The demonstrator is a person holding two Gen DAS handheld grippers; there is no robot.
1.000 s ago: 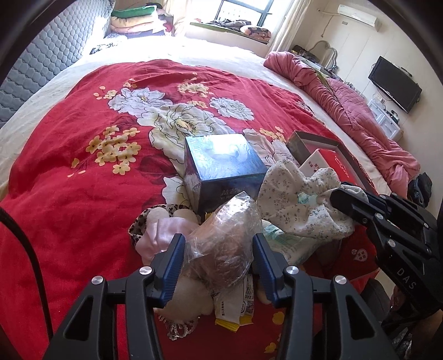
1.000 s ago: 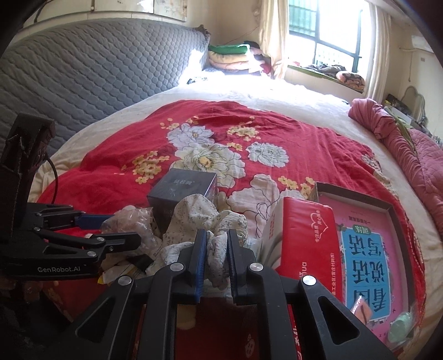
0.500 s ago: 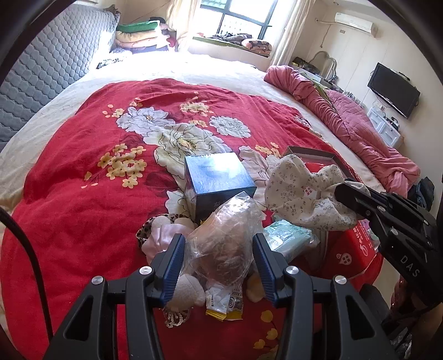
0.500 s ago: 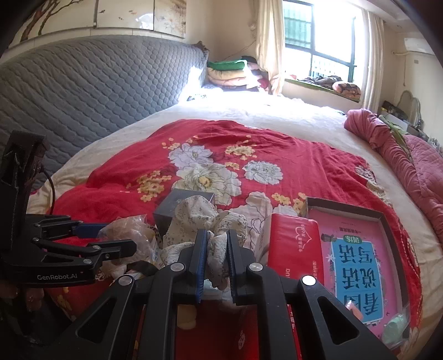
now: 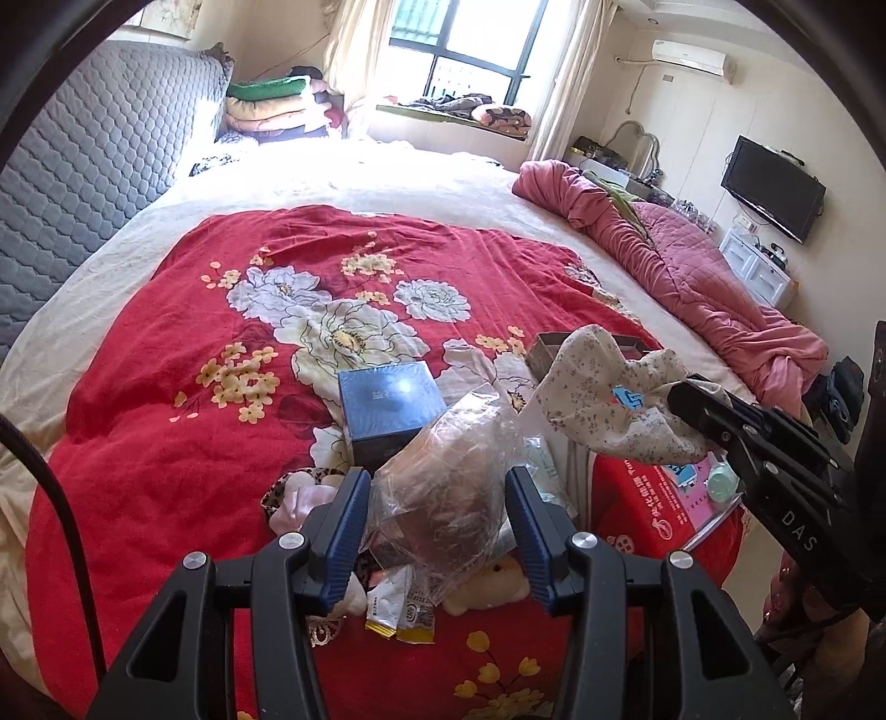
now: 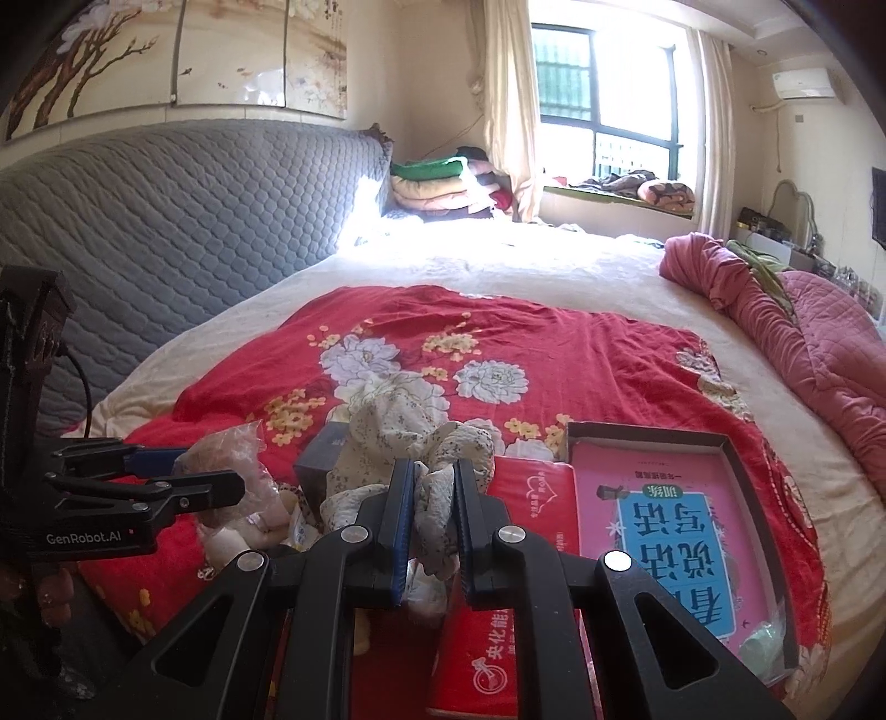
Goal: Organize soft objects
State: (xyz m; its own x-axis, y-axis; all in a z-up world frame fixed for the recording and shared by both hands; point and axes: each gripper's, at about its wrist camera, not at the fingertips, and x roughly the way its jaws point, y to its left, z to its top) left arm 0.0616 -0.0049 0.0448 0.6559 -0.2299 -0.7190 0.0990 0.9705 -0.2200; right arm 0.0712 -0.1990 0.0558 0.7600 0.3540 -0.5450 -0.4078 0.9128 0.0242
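A wide bed [image 5: 387, 188] fills the room, its cream sheet washed out by daylight near the far end. A red blanket with white and yellow flowers [image 5: 166, 387] lies spread over the near part. A grey quilted headboard [image 6: 166, 210] runs along the left side, with painted panels showing branches [image 6: 166, 55] on the wall above it. Folded bedding [image 6: 437, 185] is stacked in the corner beside a cream curtain [image 6: 509, 111]. A dark-framed window [image 5: 470, 50] stands over a cluttered sill. A rumpled pink quilt [image 5: 692, 277] lies along the right edge. On the right wall hang a flat television [image 5: 772, 191] and an air conditioner [image 5: 689, 55].
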